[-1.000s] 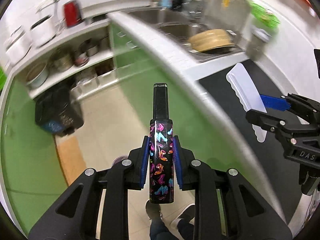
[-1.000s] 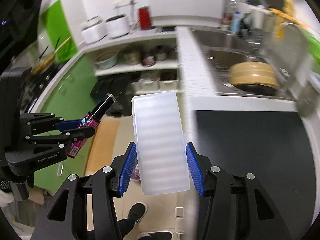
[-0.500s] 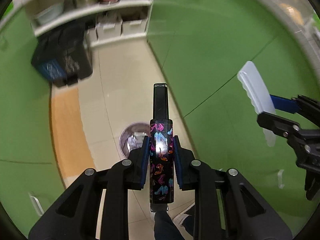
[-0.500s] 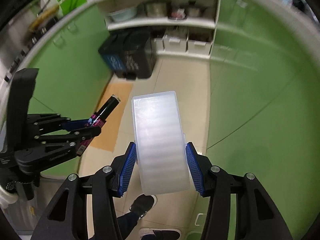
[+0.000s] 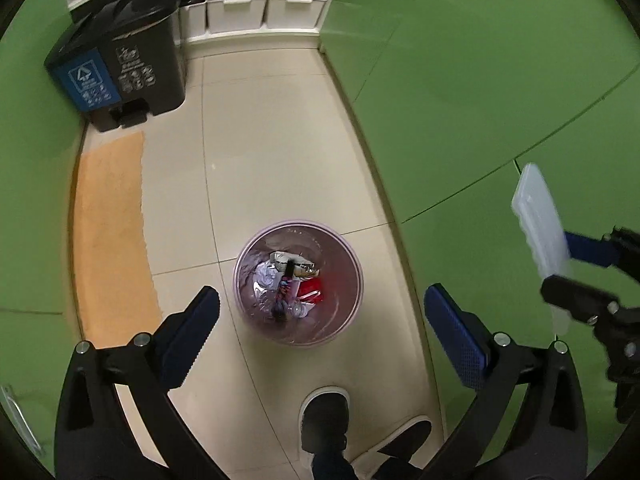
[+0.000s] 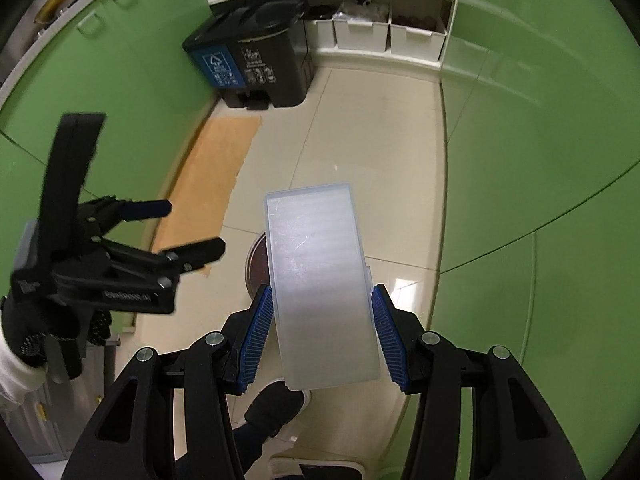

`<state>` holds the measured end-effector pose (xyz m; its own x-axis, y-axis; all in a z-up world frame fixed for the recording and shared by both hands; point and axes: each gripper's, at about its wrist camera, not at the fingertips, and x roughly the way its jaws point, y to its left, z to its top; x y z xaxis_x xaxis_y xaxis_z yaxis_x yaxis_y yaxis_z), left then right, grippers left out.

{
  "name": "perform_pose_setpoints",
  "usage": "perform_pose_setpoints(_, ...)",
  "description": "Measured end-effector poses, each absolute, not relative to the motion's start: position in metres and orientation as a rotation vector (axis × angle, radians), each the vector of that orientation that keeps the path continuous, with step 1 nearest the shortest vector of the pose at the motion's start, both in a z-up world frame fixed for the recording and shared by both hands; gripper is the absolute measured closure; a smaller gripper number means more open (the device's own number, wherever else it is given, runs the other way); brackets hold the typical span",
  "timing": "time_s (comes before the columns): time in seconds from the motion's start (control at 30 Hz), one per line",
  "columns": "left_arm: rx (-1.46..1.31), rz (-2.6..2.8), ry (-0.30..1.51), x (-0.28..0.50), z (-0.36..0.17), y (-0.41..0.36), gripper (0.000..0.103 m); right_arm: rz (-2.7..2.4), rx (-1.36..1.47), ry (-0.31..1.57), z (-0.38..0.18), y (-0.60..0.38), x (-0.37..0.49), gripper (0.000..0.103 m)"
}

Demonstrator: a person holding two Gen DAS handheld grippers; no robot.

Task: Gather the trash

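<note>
A round translucent purple trash bin (image 5: 357,264) stands on the tiled floor, holding several scraps. The black tube with the colourful shoe print (image 5: 284,286) lies inside it. My left gripper (image 5: 320,296) hangs above the bin, its jaws opening wide with nothing between them; it also shows at the left of the right wrist view (image 6: 192,226). My right gripper (image 6: 320,292) is shut on a flat translucent white plastic box (image 6: 320,280), which points down toward the floor and hides most of the bin (image 6: 256,260). That box (image 5: 540,232) shows at the right of the left wrist view.
A black two-part pedal bin (image 5: 120,68) stands at the far left by white storage boxes (image 5: 240,12) on a low shelf. An orange mat (image 5: 108,240) lies along the left. Green cabinet doors (image 5: 480,100) line both sides. The person's dark shoe (image 5: 324,420) is just below the bin.
Both grippers have dropped from counter height to just above the floor. The left jaws have let go of the printed tube, which now lies in the round bin. The right grip is unchanged.
</note>
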<state>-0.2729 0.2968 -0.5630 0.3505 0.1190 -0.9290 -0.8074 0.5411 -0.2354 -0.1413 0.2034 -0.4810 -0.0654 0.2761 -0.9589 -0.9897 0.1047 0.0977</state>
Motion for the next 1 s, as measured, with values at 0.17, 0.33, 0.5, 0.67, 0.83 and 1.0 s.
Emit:
perform_pose_setpoints(0.17,-0.788,0.723,1.044,-0.291,-0.55,0.308,0.003,1.326,-0.893,1.13,-0.494,0.216,-0.155,0.053)
perform_pose_setpoints(0.33,-0.794,0.764,1.024,-0.318,-0.532,0.319,0.003,1.372,-0.909,1.14,-0.505,0.235,-0.171,0.053)
perform_pose_setpoints(0.5,-0.81,0.796,1.001,-0.34,-0.525,0.325,0.003,1.411,-0.929,1.146,-0.522,0.253,-0.183,0.053)
perform_pose_setpoints(0.67,-0.823,0.808,0.989,-0.353,-0.529,0.325,0.003,1.425,-0.941,1.13,-0.54,0.267,-0.189,0.045)
perform_pose_setpoints(0.83,-0.832,0.811,0.989,-0.355,-0.531,0.324,0.003,1.41,-0.916,1.113,-0.543,0.269,-0.185,0.008)
perform_pose_setpoints(1.0,-0.828,0.8,0.988,-0.346,-0.525,0.32,0.003,1.363,-0.9,1.144,-0.539,0.266,-0.175,0.006)
